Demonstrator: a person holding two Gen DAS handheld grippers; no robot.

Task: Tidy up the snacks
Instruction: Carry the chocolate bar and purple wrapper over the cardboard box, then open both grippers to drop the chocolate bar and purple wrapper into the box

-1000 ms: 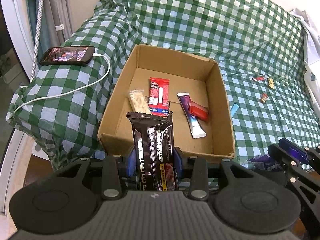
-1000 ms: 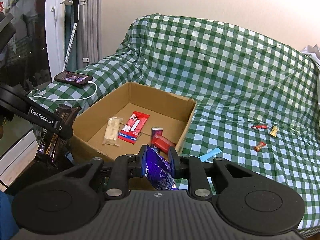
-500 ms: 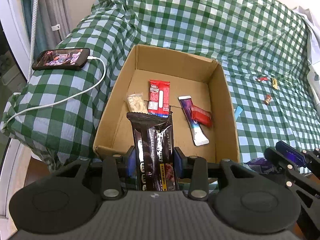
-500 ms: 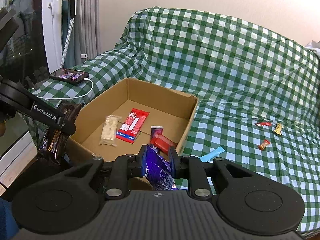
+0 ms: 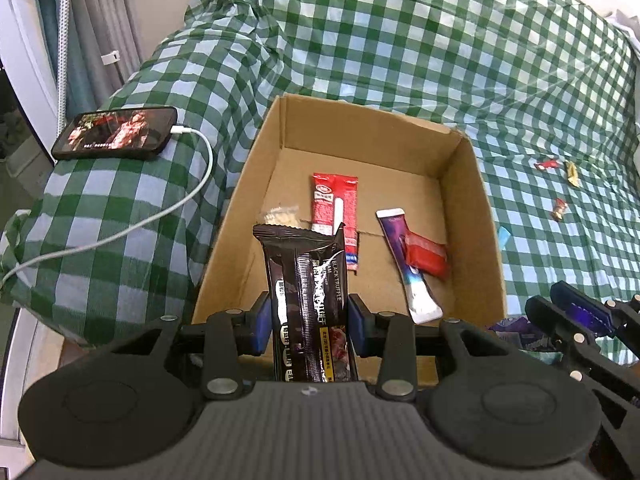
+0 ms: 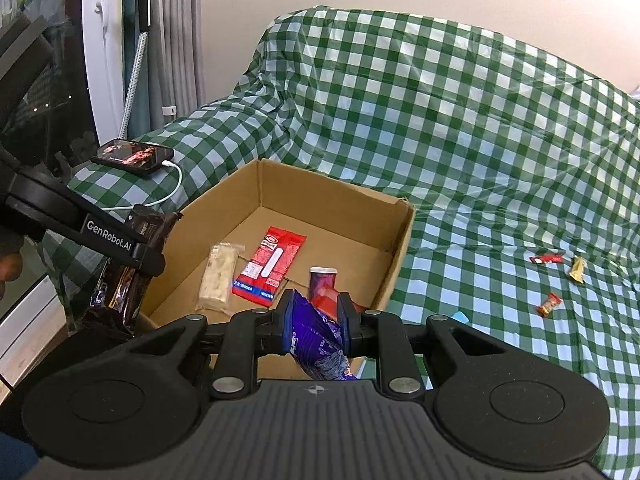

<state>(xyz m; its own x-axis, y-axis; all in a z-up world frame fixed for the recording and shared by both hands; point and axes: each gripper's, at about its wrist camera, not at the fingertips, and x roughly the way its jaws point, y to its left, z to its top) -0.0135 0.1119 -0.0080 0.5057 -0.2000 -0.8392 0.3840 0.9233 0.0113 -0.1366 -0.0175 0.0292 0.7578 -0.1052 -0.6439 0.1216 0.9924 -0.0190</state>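
Note:
My left gripper [image 5: 310, 322] is shut on a black snack bar [image 5: 306, 292], held upright over the near edge of the open cardboard box [image 5: 490, 248]. My right gripper [image 6: 314, 322] is shut on a purple snack packet [image 6: 316, 340] at the box's near right side [image 6: 394, 268]. Inside the box lie a red packet [image 5: 334, 208], a pale cracker bar [image 6: 218, 276], a purple-and-white stick [image 5: 408, 276] and a small red bar [image 5: 426, 256]. The left gripper with its black bar also shows in the right wrist view [image 6: 132, 264].
The box sits on a green checked cover [image 6: 460, 128]. A phone [image 5: 116, 133] on a white cable [image 5: 160, 216] lies left of the box. Small wrapped candies [image 6: 549, 304] and a blue strip [image 5: 503, 236] lie on the cover to the right.
Both grippers have moved forward and a little up toward the box, still holding their snacks. The box contents have not moved.

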